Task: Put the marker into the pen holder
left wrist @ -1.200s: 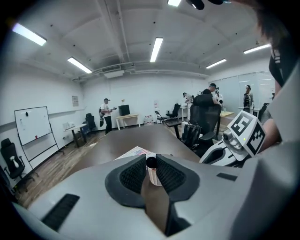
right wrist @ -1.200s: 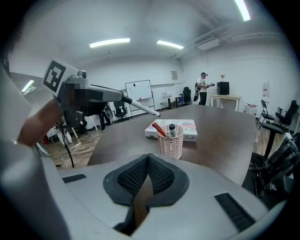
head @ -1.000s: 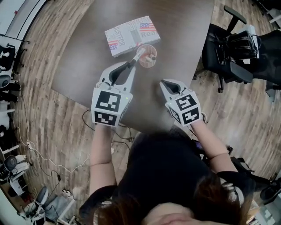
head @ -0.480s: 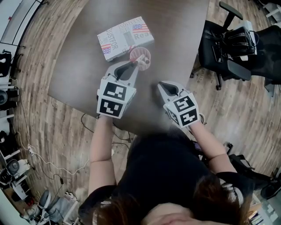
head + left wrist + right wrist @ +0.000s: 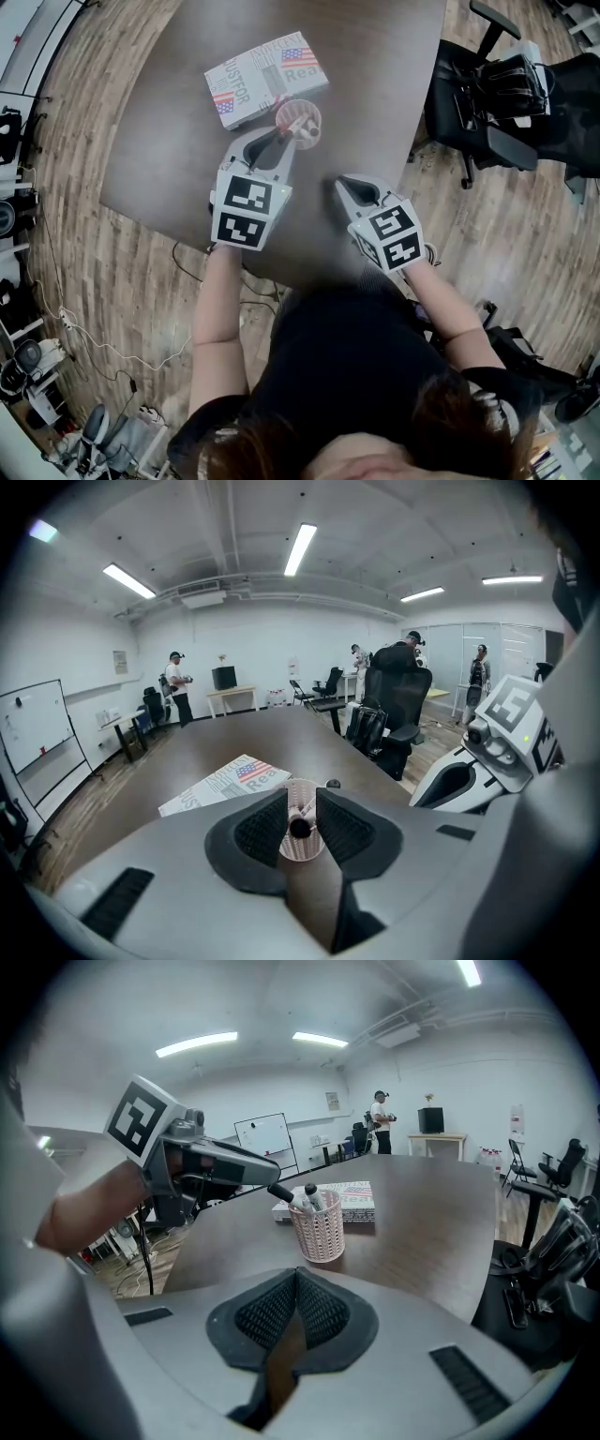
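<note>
The left gripper (image 5: 282, 143) reaches from the desk's (image 5: 375, 84) near edge toward its middle, with the bare left forearm (image 5: 214, 309) stretched almost straight behind it. Its jaws are opening, and the marker's (image 5: 300, 828) dark end stands between the pads, no pad pressing it. The right gripper (image 5: 343, 185) is over the near edge, jaws closed together on nothing, right forearm (image 5: 452, 305) angled back toward the body.
</note>
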`<action>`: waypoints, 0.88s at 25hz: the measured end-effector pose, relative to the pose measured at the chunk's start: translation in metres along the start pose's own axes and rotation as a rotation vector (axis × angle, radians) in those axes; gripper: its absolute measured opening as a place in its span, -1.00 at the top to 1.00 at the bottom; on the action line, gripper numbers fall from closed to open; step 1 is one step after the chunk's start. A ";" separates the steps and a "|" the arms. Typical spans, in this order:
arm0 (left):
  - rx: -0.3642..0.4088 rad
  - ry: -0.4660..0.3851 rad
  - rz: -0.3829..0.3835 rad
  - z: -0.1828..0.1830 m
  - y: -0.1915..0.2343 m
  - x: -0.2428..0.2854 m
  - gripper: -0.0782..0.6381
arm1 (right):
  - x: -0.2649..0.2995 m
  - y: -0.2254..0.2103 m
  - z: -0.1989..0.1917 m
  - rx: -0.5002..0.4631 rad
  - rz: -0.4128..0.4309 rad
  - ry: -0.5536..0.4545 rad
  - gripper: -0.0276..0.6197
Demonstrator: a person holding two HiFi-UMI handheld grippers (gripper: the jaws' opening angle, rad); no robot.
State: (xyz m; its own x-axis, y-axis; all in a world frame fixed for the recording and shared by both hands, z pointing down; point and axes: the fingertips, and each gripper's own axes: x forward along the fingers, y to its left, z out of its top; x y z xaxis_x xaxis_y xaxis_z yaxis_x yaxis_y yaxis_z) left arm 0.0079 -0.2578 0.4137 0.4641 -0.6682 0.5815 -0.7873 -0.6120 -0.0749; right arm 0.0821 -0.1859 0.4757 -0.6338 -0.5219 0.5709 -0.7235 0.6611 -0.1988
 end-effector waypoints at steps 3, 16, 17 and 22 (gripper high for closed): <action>-0.010 -0.023 0.004 0.003 0.000 -0.003 0.42 | 0.000 0.002 0.000 -0.002 0.004 0.000 0.86; -0.128 -0.102 0.132 -0.011 0.017 -0.046 0.64 | -0.009 0.012 0.006 -0.029 -0.003 -0.018 0.86; -0.145 -0.112 0.145 -0.013 0.019 -0.051 0.64 | -0.010 0.013 0.007 -0.032 -0.004 -0.020 0.86; -0.222 -0.142 0.209 -0.028 0.026 -0.073 0.67 | -0.013 0.014 0.013 -0.047 -0.011 -0.030 0.86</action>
State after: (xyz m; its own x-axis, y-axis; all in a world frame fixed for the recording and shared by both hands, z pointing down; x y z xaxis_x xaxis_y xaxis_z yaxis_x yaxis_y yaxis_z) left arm -0.0580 -0.2128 0.3920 0.3228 -0.8316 0.4520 -0.9334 -0.3589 0.0063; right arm 0.0767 -0.1769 0.4552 -0.6345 -0.5445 0.5485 -0.7171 0.6795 -0.1550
